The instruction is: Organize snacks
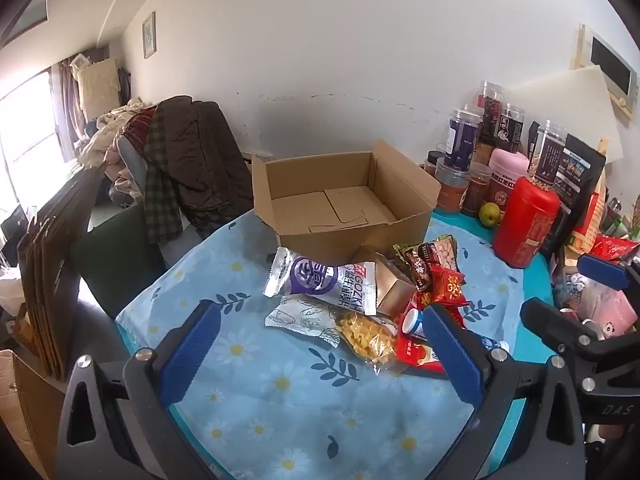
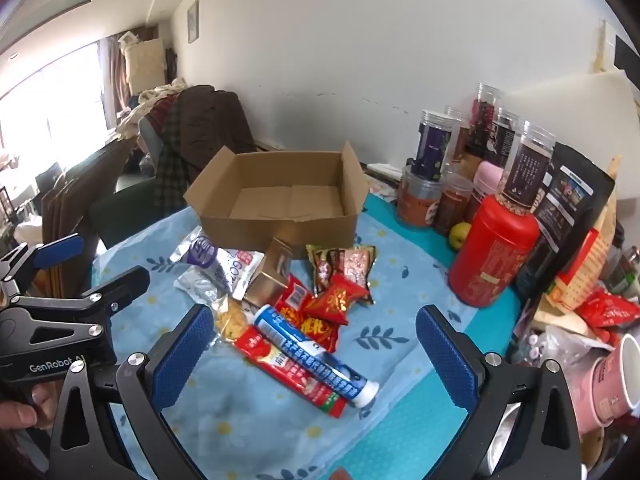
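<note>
An open, empty cardboard box (image 1: 344, 204) (image 2: 280, 200) stands at the far side of a blue flowered cloth. A pile of snacks lies in front of it: a silver and purple packet (image 1: 324, 284) (image 2: 218, 262), a gold box (image 1: 390, 286) (image 2: 270, 278), a clear bag of yellow snacks (image 1: 368, 338), red packets (image 2: 320, 312), a brown packet (image 2: 344, 266) and a blue and white tube (image 2: 316, 360). My left gripper (image 1: 320, 332) is open and empty, just short of the pile. My right gripper (image 2: 312, 340) is open and empty, with the tube lying between its fingers' line.
Jars, a red canister (image 2: 492, 256), a green fruit (image 2: 460, 234) and dark bags crowd the table's right side. Pink paper cups (image 2: 612, 376) lie at the right edge. A chair heaped with clothes (image 1: 188, 160) stands beyond the table on the left, with flat cardboard (image 1: 56, 264) leaning nearby.
</note>
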